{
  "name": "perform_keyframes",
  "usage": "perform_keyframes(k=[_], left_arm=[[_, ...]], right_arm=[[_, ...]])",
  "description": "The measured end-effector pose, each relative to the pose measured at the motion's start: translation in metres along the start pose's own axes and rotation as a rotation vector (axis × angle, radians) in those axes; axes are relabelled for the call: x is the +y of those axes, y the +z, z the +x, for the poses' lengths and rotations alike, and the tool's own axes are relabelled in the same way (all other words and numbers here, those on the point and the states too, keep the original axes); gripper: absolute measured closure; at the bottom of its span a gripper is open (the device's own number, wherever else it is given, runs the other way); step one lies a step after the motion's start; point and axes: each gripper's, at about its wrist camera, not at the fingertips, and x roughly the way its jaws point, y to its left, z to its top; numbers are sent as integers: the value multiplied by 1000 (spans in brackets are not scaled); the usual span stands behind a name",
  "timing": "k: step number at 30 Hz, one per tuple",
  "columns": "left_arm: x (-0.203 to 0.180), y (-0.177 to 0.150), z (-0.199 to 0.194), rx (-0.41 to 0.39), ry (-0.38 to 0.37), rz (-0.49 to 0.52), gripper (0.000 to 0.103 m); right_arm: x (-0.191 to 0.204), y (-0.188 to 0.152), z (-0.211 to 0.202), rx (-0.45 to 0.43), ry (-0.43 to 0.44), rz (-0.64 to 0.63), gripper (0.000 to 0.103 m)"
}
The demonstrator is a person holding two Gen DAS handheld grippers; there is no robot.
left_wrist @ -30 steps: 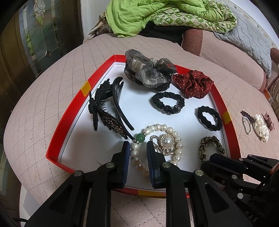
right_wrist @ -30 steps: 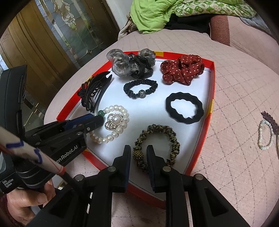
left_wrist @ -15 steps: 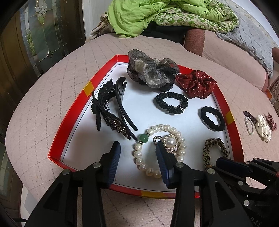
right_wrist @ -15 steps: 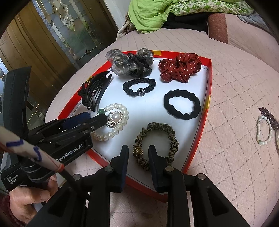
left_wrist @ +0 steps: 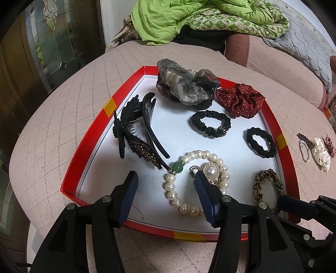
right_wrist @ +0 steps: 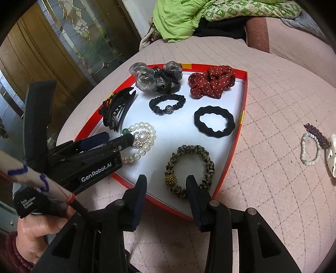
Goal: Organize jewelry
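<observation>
The red-rimmed tray (left_wrist: 88, 145) lies on a quilted pink surface (left_wrist: 63, 109). The left gripper (left_wrist: 166, 178) is opening over the tray's near edge; its fingers straddle one side of the pearl bracelet (left_wrist: 195, 180) without pressing it. The right gripper (right_wrist: 166, 181) (also opening) stands at the tray's near right corner, its fingers either side of the leopard scrunchie (right_wrist: 190, 171), pads clear. Both items lie flat on the tray floor.

A home, likely a bedroom: ahead of the fingers lies a quilted pink bed (left_wrist: 189, 58) heaped with a rumpled green blanket (left_wrist: 189, 19), beside a leaded-glass wooden door (right_wrist: 69, 42).
</observation>
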Motion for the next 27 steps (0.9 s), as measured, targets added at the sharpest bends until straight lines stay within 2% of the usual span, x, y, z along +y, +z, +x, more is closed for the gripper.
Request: perform_keyframes(k=[4,8,16,18,22,27], left_arm=[[0,-1,-2,-5,-4,3,47],[1,-1,-5,-16,-1,-6,41],[2,-2,-4,-14,5,-8,40],[2,-2,-5,-14,7,-6,40],[5,-3,-5,-13,7,-11,38],[6,-4,-7,-16,13,-9,34]], right_arm=[[0,0,-2,-2,7,8,60],[2,0,-5,-11,16,3,60],[4,-2,-5,-6,16,1,58],[4,-2,-5,-5,14,4,56],[3,-1,-4,-5,10,6,46],[5,-2,-3,0,12,-1,43]])
